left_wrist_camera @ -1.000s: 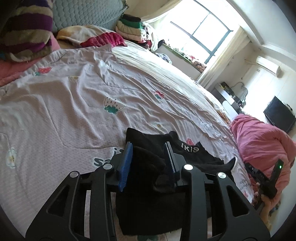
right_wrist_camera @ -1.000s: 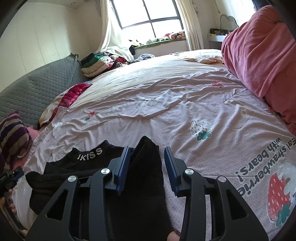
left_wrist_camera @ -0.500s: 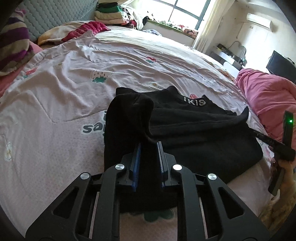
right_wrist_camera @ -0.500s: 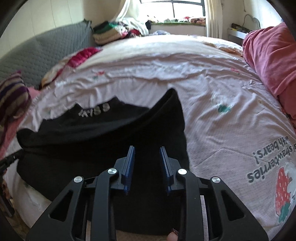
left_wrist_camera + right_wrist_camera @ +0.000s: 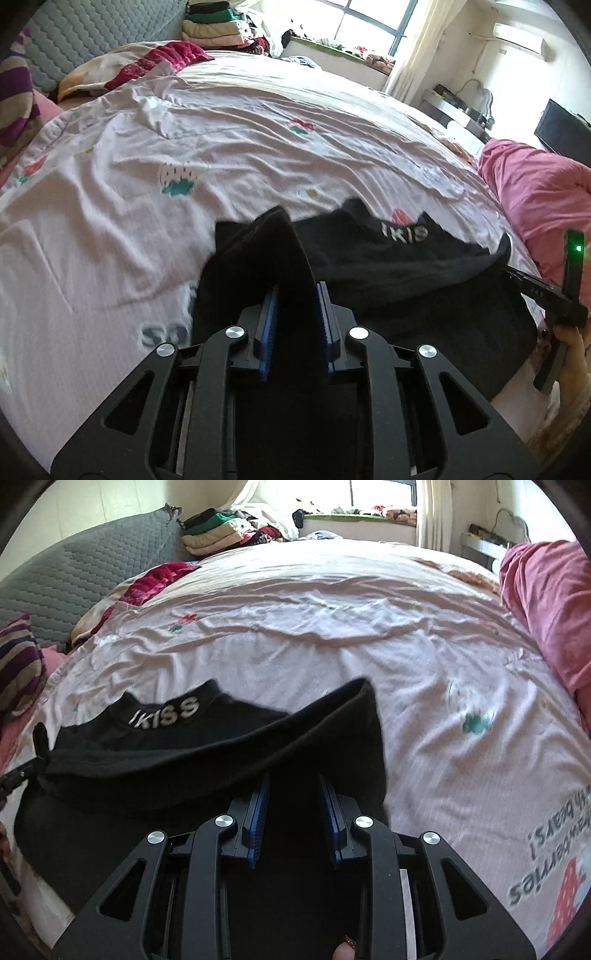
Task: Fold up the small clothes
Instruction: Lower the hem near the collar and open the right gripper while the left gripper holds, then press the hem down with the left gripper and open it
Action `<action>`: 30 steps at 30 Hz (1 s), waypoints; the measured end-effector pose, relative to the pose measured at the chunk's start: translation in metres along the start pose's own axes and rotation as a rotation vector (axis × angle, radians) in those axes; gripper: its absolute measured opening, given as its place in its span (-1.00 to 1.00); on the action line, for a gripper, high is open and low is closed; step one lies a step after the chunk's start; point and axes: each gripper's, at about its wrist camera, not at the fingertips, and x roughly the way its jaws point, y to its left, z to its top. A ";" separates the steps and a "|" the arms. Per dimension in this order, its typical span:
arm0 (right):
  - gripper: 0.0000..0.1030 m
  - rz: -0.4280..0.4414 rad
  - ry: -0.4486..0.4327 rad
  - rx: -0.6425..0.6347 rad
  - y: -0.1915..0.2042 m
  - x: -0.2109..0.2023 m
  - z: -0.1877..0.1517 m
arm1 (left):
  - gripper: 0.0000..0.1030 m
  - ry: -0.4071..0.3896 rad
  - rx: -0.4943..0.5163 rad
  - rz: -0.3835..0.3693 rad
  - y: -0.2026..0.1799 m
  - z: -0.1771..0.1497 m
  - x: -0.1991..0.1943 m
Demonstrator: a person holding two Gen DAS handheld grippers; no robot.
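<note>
A black top [image 5: 388, 266] with white "IKISS" lettering on its collar [image 5: 166, 712] lies on the pale pink strawberry-print bed cover [image 5: 184, 129]. My left gripper [image 5: 295, 291] has a raised fold of the top's left side between its blue pads; its jaws are opening slightly, and the fabric still fills the gap. My right gripper [image 5: 293, 781] is shut on a raised fold of the top's right side. In the left wrist view the right gripper [image 5: 554, 295] shows at the right edge, held by a hand [image 5: 569, 354].
A pink blanket [image 5: 535, 192] is bunched at the right side of the bed. Folded clothes [image 5: 218, 26] are stacked at the far end by the window. A striped pillow [image 5: 14, 96] and a grey quilted headboard [image 5: 74, 568] stand at the left.
Both grippers narrowed their jaws onto black fabric and dropped lower toward the bed. The pinched edges of the top now stand up as folds in front of each camera.
</note>
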 end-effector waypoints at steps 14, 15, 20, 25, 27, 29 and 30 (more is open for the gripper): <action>-0.22 -0.017 0.000 0.085 -0.039 0.013 0.014 | -0.61 -0.011 -0.193 -0.020 0.057 0.020 0.005; -0.10 -0.015 0.002 0.084 -0.039 0.013 0.013 | -0.60 0.001 -0.206 -0.047 0.058 0.019 0.008; -0.08 -0.010 0.014 0.078 -0.036 0.016 0.010 | -0.51 0.029 -0.188 -0.047 0.052 0.014 0.015; -0.43 0.013 0.015 0.091 -0.037 0.016 0.009 | -0.70 0.025 -0.174 -0.007 0.050 0.011 0.017; -0.44 0.007 0.004 0.084 -0.036 0.013 0.009 | -0.83 0.021 -0.153 0.007 0.047 0.011 0.016; -0.56 0.001 -0.005 0.080 -0.036 0.011 0.009 | -0.89 0.015 -0.148 -0.003 0.045 0.012 0.013; -0.65 -0.001 -0.010 0.082 -0.037 0.010 0.009 | -0.92 0.013 -0.142 0.000 0.045 0.012 0.013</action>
